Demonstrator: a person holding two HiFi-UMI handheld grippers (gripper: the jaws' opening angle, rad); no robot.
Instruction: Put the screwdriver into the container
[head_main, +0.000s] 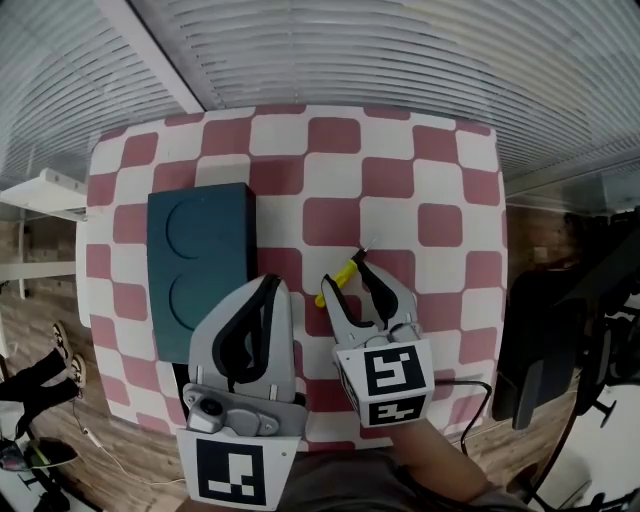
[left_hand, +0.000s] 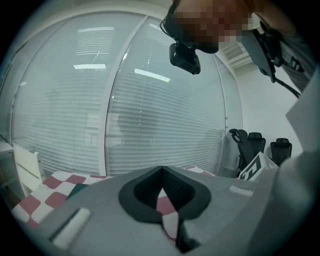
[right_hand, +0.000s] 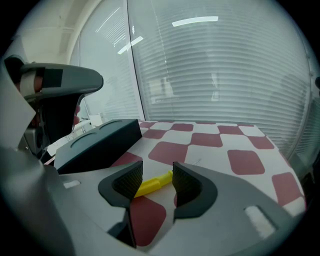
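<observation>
Seemingly clenched, left hand-held gripper (head_main: 268, 284) hovers by container (head_main: 200, 260) edge; right hand-held gripper (head_main: 346, 272), released, straddles screwdriver (right_hand: 151, 184) on open tabletop (head_main: 400, 160).

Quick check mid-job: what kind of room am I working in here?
Probably an office or meeting room: slatted white blinds fill the background, black office chairs stand off to one side, and the work surface is a red-and-white checked tabletop over a wood-look floor.
</observation>
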